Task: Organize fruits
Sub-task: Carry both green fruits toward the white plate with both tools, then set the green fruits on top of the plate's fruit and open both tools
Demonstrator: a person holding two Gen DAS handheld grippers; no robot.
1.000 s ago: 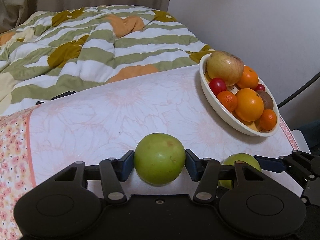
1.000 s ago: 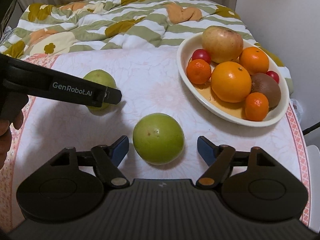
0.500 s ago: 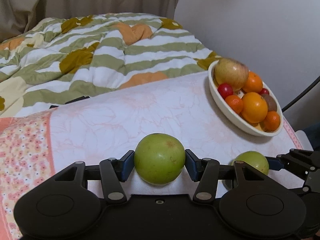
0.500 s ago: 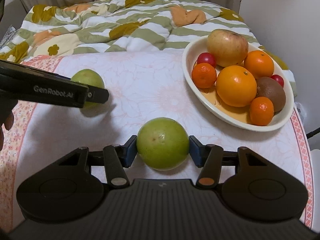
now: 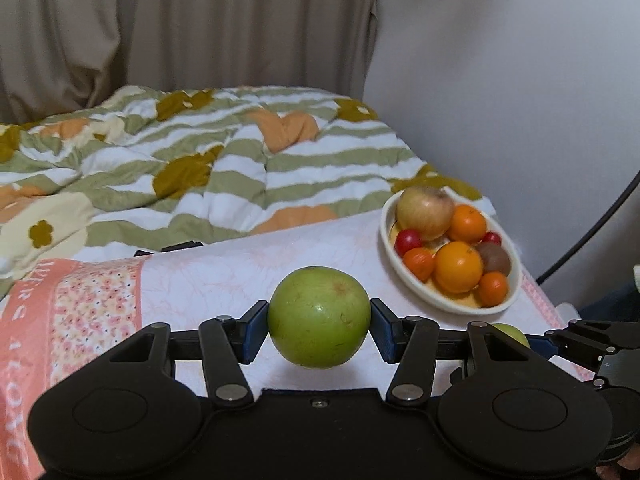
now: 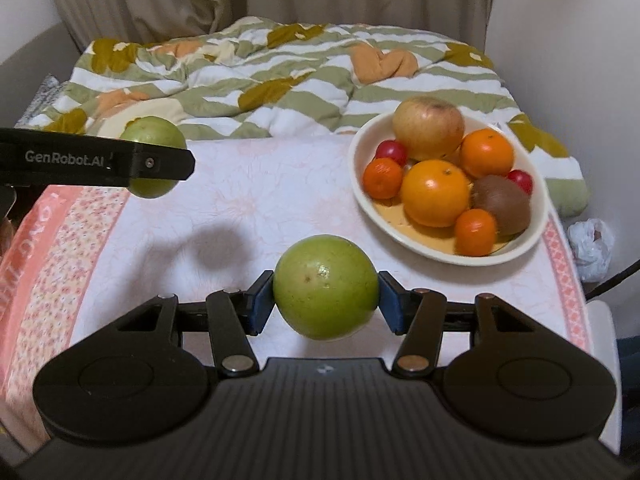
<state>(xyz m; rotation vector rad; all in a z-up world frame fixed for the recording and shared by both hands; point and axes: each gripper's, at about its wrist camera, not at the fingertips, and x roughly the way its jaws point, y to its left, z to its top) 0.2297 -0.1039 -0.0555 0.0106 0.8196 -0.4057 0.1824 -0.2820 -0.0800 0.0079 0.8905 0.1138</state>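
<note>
My left gripper [image 5: 319, 322] is shut on a green round fruit [image 5: 319, 312] and holds it above the table. My right gripper [image 6: 326, 304] is shut on a second green fruit [image 6: 326, 284], also off the cloth, with its shadow below to the left. The right wrist view shows the left gripper's finger [image 6: 120, 162] at the left edge, crossing its green fruit [image 6: 154, 132]. A cream oval bowl [image 6: 536, 236] at the table's far right holds an apple, oranges, tangerines, a kiwi and small red fruits. The same bowl [image 5: 452, 306] appears in the left wrist view.
The table wears a pale floral cloth [image 6: 260, 200] with a pink border. Behind it lies a bed with a green-striped quilt [image 6: 280, 80], then curtains. A wall stands close on the right, with a black cable [image 5: 592, 232] and a white bag [image 6: 592, 248] low beside the table.
The right gripper went from open around its green fruit to shut on it. Both grippers then rose with their fruit, lifting them off the cloth.
</note>
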